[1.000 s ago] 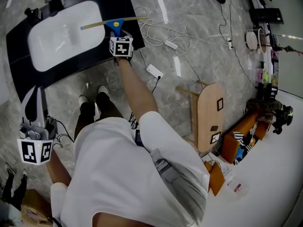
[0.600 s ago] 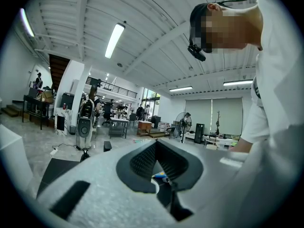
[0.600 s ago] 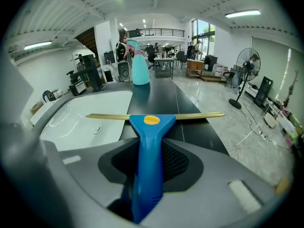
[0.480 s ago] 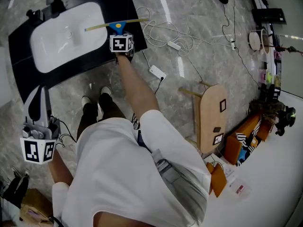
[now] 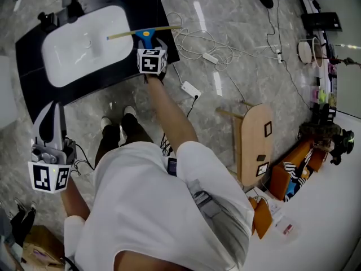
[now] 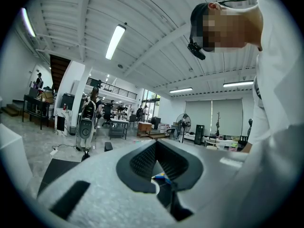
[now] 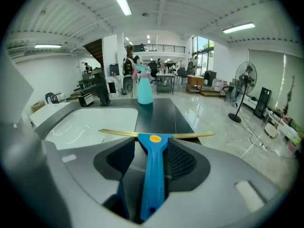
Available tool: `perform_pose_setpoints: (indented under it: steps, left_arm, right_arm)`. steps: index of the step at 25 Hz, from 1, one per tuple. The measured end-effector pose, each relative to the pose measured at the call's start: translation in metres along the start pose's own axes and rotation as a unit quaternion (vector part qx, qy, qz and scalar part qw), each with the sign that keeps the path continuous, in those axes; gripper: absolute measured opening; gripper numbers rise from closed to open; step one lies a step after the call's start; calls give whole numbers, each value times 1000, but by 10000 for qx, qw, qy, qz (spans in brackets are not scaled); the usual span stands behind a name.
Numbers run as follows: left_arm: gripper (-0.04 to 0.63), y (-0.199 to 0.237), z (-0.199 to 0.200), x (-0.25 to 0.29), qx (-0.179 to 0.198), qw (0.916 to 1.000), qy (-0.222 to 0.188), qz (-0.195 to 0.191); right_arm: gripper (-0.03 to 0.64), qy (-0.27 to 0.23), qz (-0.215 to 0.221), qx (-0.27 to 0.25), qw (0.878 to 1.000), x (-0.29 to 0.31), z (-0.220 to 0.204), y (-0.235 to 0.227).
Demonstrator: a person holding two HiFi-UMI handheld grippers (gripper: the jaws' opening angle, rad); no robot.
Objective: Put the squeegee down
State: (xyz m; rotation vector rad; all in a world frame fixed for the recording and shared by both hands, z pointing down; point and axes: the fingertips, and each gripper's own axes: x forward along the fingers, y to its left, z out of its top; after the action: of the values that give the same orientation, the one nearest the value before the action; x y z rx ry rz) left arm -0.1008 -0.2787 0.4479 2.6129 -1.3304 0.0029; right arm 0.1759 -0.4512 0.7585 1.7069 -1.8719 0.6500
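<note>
Jaws of the left gripper [image 6: 156, 144] are closed together with nothing between them. It is held low at the person's left side, over the grey marbled floor [image 5: 237, 16] and well apart from the table [image 5: 158, 7].

Far from the person stands that black table, with a white sink [image 5: 67, 55] set in it. A dark faucet [image 5: 70, 1] stands at the sink's far left, and a teal spray bottle [image 7: 144, 91] stands on the far edge of the table.

Just right of the sink lies the squeegee [image 7: 153, 175]. Its thin yellowish blade stretches across the black top from the sink's rim to the table's right edge, and its blue handle points back toward the person.

That handle runs between the jaws of the right gripper [image 7: 152, 146], which are opening. The left pad stands clear of the handle; the right pad is just beside it.

Further right, white cables [image 5: 197, 44] lie tangled on the floor, and a wooden stool [image 5: 252, 134] stands near the person.
</note>
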Motion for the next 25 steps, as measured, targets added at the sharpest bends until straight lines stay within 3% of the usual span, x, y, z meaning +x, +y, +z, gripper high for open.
perform_pose_setpoints:
  steps: [3, 6, 14, 20, 22, 25]
  left_arm:
    - [6, 0, 0, 2, -8, 10000, -21, -62]
    - [6, -1, 0, 1, -2, 9999, -21, -116]
    - [6, 4, 2, -12, -12, 9999, -71, -91]
    - [6, 11, -1, -19, -41, 9999, -92, -78]
    - [6, 12, -8, -22, -72, 9999, -65, -77]
    - [6, 11, -13, -24, -116, 9999, -88, -84]
  right_arm:
    - [219, -632, 105, -258, 9976, -32, 31, 14]
    - [212, -1445, 351, -443, 9879, -81, 75, 36]
    - [184, -3137, 1639, -713, 9325, -247, 159, 88]
    - [162, -3939, 2189, -1014, 8869, -352, 193, 118]
    - [144, -4047, 2312, -1045, 8786, -371, 197, 130]
    - [124, -4009, 2454, -1072, 8761, -380, 192, 140]
